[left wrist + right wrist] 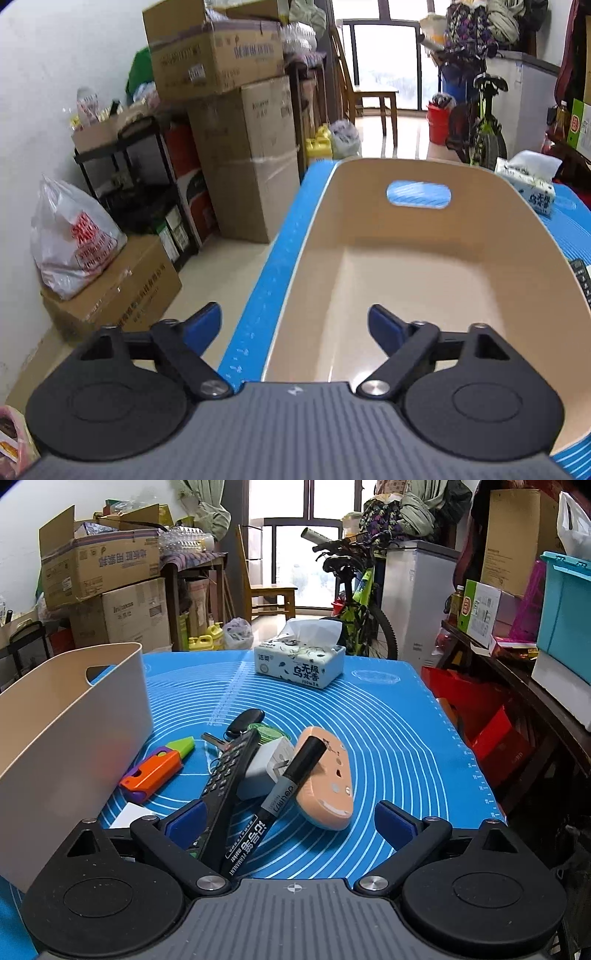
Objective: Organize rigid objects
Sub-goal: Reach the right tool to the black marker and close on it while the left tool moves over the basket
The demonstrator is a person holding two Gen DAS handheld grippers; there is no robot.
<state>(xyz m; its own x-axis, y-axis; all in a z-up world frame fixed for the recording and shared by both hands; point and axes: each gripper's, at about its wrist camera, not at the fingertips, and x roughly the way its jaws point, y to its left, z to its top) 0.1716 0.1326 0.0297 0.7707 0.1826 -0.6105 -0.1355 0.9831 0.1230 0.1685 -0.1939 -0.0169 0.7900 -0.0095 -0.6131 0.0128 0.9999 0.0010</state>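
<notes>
A beige bin [406, 236] with a handle slot stands on the blue mat [266, 288]; it shows empty. My left gripper [295, 325] is open over its near left rim. In the right wrist view the bin [66, 738] is at left. A pile lies on the mat [388, 746]: black remote [229, 779], black marker [280, 797], peach mouse [328, 779], white charger [266, 768], orange-green toy knife [159, 764], keys with a black fob [243, 720]. My right gripper [291, 823] is open, just before the pile, around the marker's and remote's near ends.
A tissue pack [299, 664] sits at the mat's far end. Stacked cardboard boxes [229, 110] and a black shelf [140, 177] stand left of the table. A bicycle [354, 602] and red boxes [491, 731] are to the right.
</notes>
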